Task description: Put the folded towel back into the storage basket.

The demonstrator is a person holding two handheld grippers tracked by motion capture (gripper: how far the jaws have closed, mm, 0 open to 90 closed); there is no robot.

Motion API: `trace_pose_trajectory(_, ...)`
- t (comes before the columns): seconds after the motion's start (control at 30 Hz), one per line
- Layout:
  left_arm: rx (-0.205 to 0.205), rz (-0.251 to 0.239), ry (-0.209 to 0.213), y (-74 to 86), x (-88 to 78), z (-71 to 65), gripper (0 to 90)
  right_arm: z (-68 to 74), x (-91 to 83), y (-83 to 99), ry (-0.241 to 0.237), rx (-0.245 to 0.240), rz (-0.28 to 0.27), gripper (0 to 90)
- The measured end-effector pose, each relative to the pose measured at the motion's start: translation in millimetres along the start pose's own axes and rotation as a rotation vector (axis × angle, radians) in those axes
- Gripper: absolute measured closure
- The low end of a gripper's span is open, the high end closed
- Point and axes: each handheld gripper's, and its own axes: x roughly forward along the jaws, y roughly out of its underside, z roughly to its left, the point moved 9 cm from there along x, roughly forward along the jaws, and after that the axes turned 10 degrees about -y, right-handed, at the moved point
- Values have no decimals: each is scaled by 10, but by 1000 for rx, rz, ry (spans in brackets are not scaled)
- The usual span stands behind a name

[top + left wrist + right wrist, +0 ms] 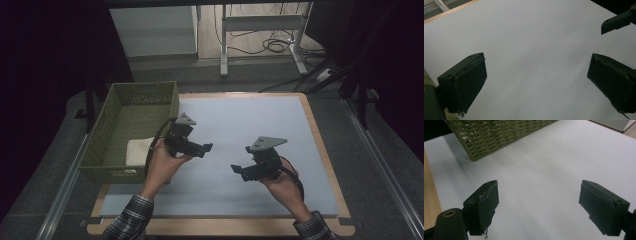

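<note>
both grippers (pixel 207 147) (pixel 236 170) agape, empty, over pale mat (pixel 240 125)

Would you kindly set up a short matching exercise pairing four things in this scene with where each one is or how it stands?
Things:
1. white cloth
2. green basket
3. left gripper
4. pale mat

Places or states:
A. spread over the wooden board
B. lying inside the basket, at its near end
C. held above the mat, jaws apart with nothing between them
D. standing at the mat's left edge

Pairs: 1-B, 2-D, 3-C, 4-A
</note>
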Motion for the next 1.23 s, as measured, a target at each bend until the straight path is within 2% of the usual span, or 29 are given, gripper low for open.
trace_pose_trajectory(0.27,21,-18,43,159,96,-415,13,-154,-172,315,25,40,0,138)
trace_pose_trajectory(0.37,20,-10,59,307,174,-542,13,-202,-209,461,37,50,11,126)
trace_pose_trajectory(0.5,30,19,53,577,327,-654,12,-284,-203,684,55,62,46,114)
trace_pose_trajectory(0.6,48,39,31,761,427,-695,12,-343,-180,829,66,76,72,107)
trace_pose_trajectory(0.67,44,50,24,863,482,-709,12,-377,-168,908,76,78,87,102)
trace_pose_trajectory(0.87,71,91,-28,1143,612,-646,11,-429,-89,1126,94,74,144,71)
trace_pose_trajectory(0.97,60,97,-17,1150,616,-642,10,-420,-65,1145,106,43,142,55)
trace_pose_trajectory(1.0,72,98,-21,1151,620,-646,1,-422,-66,1147,105,44,142,54)
trace_pose_trajectory(1.23,70,97,-21,1154,622,-647,0,-422,-62,1152,104,46,140,51)
